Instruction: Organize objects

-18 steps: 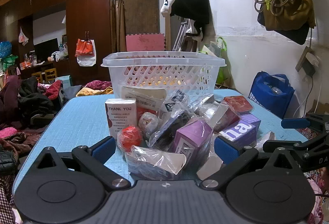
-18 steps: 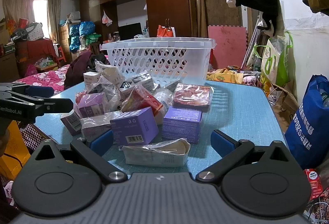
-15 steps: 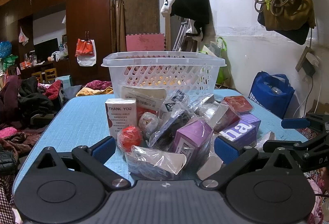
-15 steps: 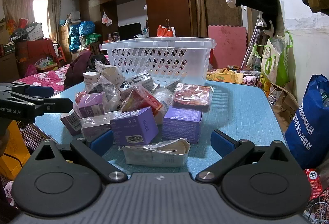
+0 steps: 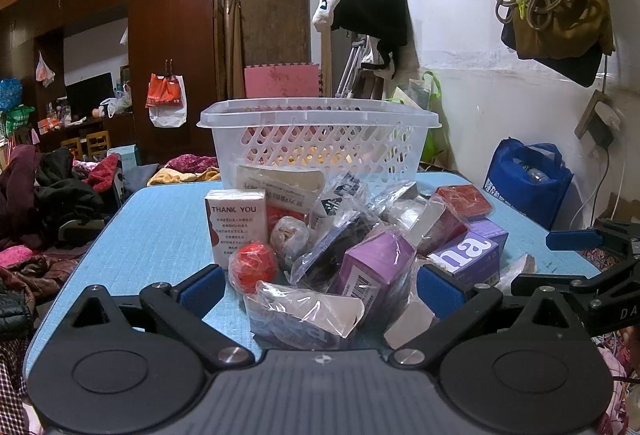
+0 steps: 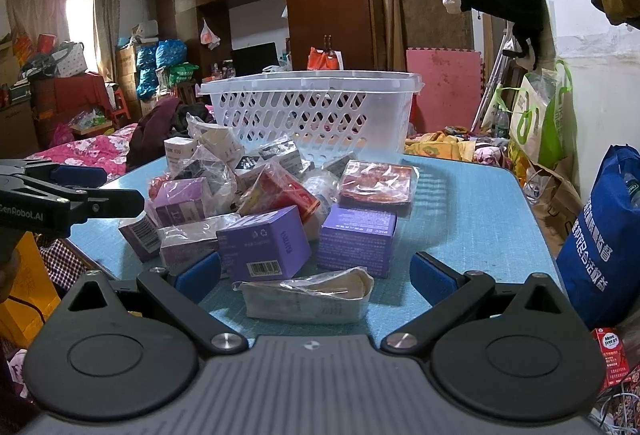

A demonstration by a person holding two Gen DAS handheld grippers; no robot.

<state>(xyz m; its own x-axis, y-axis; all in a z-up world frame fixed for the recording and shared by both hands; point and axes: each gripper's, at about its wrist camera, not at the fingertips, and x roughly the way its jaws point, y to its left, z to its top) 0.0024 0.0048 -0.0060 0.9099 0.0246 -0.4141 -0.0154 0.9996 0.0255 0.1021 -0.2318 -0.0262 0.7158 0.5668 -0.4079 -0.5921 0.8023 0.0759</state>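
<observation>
A pile of small packaged goods lies on a blue table (image 5: 160,235) in front of a white perforated basket (image 5: 320,143), which also shows in the right wrist view (image 6: 312,111). My left gripper (image 5: 318,293) is open and empty at the table's near edge, with a clear-wrapped packet (image 5: 304,309) and a red ball (image 5: 253,267) between its fingers. My right gripper (image 6: 316,275) is open and empty, with a wrapped flat packet (image 6: 306,295) between its fingers. Purple boxes (image 6: 264,245) stand just beyond it.
A white "THANK YOU" box (image 5: 236,231) stands at the pile's left. A red flat pack (image 6: 376,181) lies at the right of the pile. A blue bag (image 6: 604,247) stands beside the table's right edge. Clothes and furniture crowd the room behind.
</observation>
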